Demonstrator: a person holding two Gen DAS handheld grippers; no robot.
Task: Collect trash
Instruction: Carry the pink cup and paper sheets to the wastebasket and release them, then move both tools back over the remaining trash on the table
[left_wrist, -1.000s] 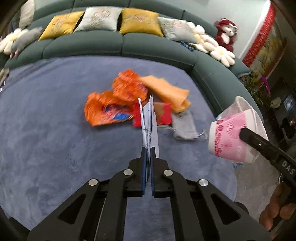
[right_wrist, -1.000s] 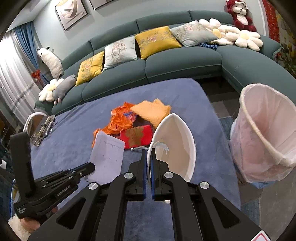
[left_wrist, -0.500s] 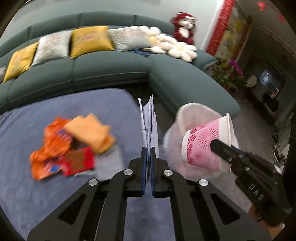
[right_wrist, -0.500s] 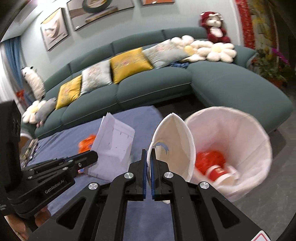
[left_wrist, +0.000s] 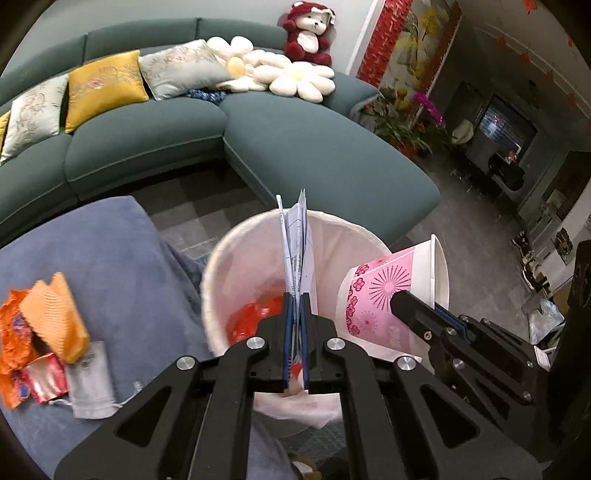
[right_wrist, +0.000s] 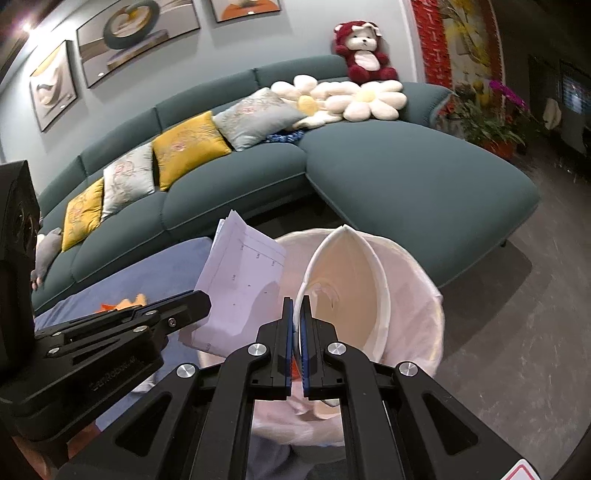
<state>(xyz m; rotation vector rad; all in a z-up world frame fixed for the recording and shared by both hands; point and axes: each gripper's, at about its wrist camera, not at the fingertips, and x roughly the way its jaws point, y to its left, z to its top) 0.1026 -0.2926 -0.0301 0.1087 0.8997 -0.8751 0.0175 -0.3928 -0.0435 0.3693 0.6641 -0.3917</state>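
Note:
My left gripper (left_wrist: 294, 306) is shut on a folded white paper (left_wrist: 295, 240) and holds it above the open white-lined trash bin (left_wrist: 221, 258). My right gripper (right_wrist: 296, 314) is shut on the rim of a squashed pink-and-white paper cup (right_wrist: 351, 291), also above the bin (right_wrist: 417, 295). The cup shows in the left wrist view (left_wrist: 384, 291), the paper in the right wrist view (right_wrist: 240, 280). Red wrappers (left_wrist: 255, 317) lie inside the bin. More trash lies on the blue rug: orange wrappers (left_wrist: 11, 332), an orange cloth-like piece (left_wrist: 55, 314), a red packet (left_wrist: 46, 380), a grey pouch (left_wrist: 90, 376).
A curved teal sofa (left_wrist: 314, 147) with cushions and plush toys wraps behind the bin. The blue rug (left_wrist: 110, 266) ends just left of the bin. Dark tiled floor (right_wrist: 517, 314) lies to the right, with plants (left_wrist: 402, 122) beyond.
Both grippers swung right from over the rug's trash pile to above the bin, carrying the paper and the cup. Both stayed shut.

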